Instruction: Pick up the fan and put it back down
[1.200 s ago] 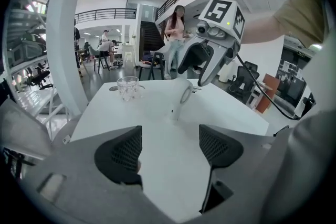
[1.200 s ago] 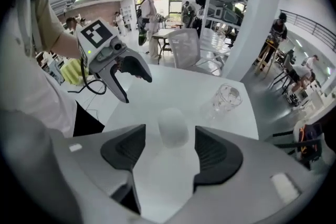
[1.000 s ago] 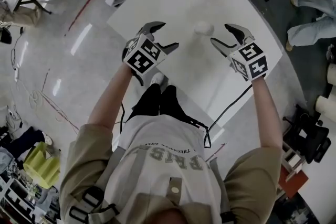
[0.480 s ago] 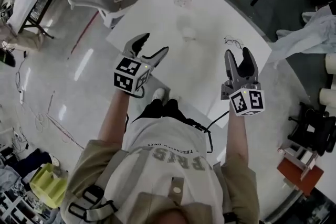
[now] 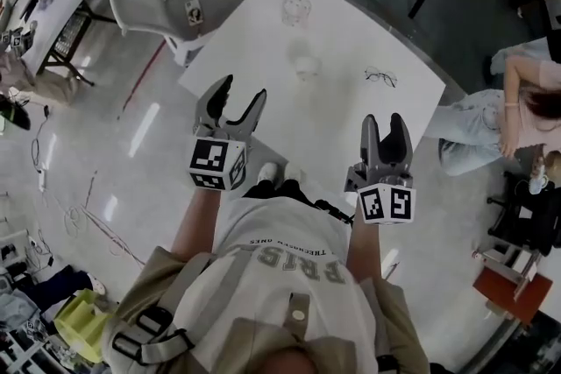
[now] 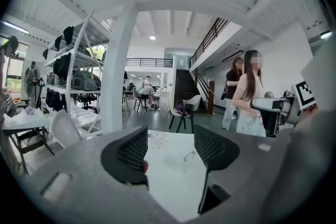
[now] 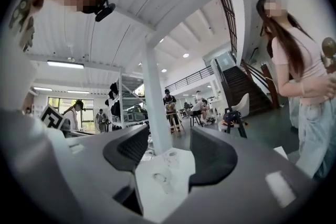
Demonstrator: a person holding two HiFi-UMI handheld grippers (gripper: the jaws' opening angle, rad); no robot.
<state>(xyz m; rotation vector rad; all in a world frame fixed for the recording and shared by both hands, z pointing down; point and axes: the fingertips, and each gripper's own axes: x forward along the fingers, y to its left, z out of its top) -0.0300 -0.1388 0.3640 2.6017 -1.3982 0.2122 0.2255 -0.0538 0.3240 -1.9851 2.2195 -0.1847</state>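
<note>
Head view: small rounded white fan (image 5: pixel 307 66) on flat white table (image 5: pixel 368 31), untouched, at 12 o'clock from left gripper (image 5: pixel 241 92) and right gripper (image 5: pixel 383 123); wire glasses (image 5: pixel 381 77) at 3 o'clock of fan | Left gripper view: mesh-textured jaws apart, closing, nothing between | Right gripper view: smooth curved jaws apart, closing, empty

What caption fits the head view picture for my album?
Left gripper and right gripper, empty with jaws closing, held before a white table bearing the fan.
</note>
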